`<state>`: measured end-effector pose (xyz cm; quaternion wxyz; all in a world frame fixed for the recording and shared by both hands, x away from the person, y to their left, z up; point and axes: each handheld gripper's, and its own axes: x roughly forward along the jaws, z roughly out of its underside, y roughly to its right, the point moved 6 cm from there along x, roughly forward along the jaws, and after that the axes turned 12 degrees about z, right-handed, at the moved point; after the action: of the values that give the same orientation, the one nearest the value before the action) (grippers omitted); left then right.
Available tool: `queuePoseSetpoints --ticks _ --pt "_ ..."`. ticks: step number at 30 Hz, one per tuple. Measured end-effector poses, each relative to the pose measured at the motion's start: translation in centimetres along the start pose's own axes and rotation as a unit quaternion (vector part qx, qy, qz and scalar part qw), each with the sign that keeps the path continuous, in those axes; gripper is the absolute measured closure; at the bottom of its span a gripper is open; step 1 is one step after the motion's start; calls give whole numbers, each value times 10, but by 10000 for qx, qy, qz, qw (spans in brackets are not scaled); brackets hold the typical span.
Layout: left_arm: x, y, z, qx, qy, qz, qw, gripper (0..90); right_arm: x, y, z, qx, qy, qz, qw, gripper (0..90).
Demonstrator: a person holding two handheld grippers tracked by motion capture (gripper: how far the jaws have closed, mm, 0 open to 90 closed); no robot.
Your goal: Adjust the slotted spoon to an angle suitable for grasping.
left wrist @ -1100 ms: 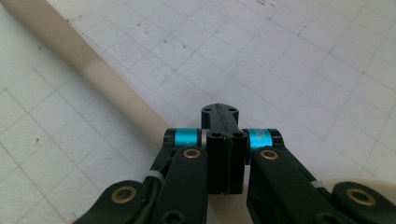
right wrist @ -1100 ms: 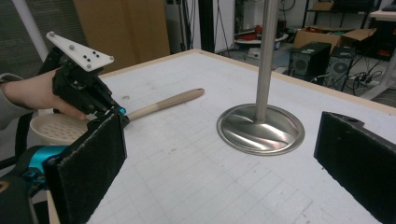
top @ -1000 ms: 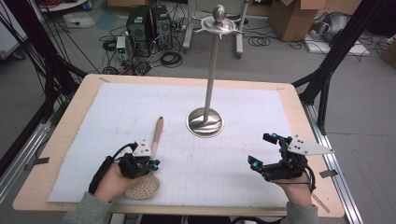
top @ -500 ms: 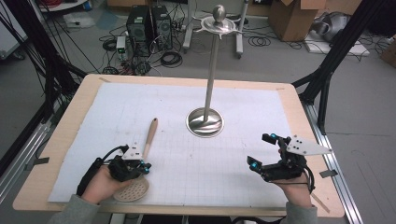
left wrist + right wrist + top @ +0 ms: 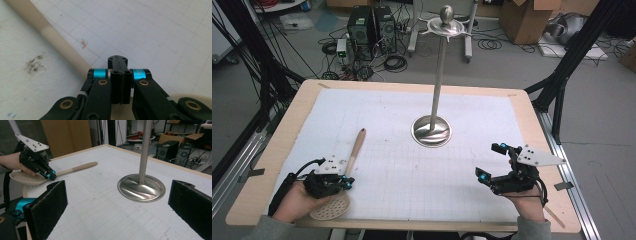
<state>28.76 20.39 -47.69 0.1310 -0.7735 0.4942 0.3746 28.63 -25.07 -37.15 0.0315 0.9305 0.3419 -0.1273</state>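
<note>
Near the front left corner of the surface (image 5: 532, 107), the left gripper (image 5: 343, 182) sat low over a wooden slotted spoon (image 5: 346, 172). Its jaws were pressed together, with nothing between them in the left gripper view; the pale handle ran past just beside them on the left, and the rim of the spoon's bowl peeked in at the lower right. Whether the closed jaws actually touched the spoon was hard to tell from that close angle. From the high view, the spoon lay on the white gridded mat (image 5: 402, 165), its round perforated bowl at the front edge under the hand and its handle angled away toward the middle of the surface.

Across the mat, well apart from the spoon, the right gripper (image 5: 492, 162) rested near the front right corner with its jaws spread wide and empty. In the right gripper view they framed the base of a metal stand (image 5: 141, 186), whose round polished foot sat near the centre of the mat and whose thin pole rose upright to a hooked, knobbed top.
</note>
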Motion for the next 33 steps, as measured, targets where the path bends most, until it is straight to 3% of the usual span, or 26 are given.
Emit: queuePoseSetpoints --ticks 8,11,13,15,19,23,24,28,33 --pt "-6 -4 5 -135 141 19 9998 896 3 -2 0 0 -43 -13 10000 11" --pt "-9 -7 1 -161 300 -74 9994 896 4 -1 1 -22 -45 -14 10000 11" --pt "-13 -12 -2 -343 474 -197 9981 896 4 -1 0 -11 -37 -10 10000 11" --pt "-18 -19 -6 -568 667 -366 9955 896 5 -1 0 -1 -35 -26 10000 11" --pt "-23 -32 -13 -1092 1049 -497 9872 896 6 -2 0 -1 -33 -44 10000 11" --pt "-21 -47 -17 -1275 1094 -569 9841 896 7 -3 -1 -5 -3 -76 10000 11" --pt "-19 -50 -18 -1302 1089 -543 9840 896 7 -3 -2 -4 11 -76 10000 11" --pt "-11 -58 -20 -1139 783 -644 9883 896 6 -2 -2 11 6 -77 10000 11" --pt "-5 -66 -23 -1162 602 -785 9883 896 4 -1 -2 44 24 -68 10000 11"
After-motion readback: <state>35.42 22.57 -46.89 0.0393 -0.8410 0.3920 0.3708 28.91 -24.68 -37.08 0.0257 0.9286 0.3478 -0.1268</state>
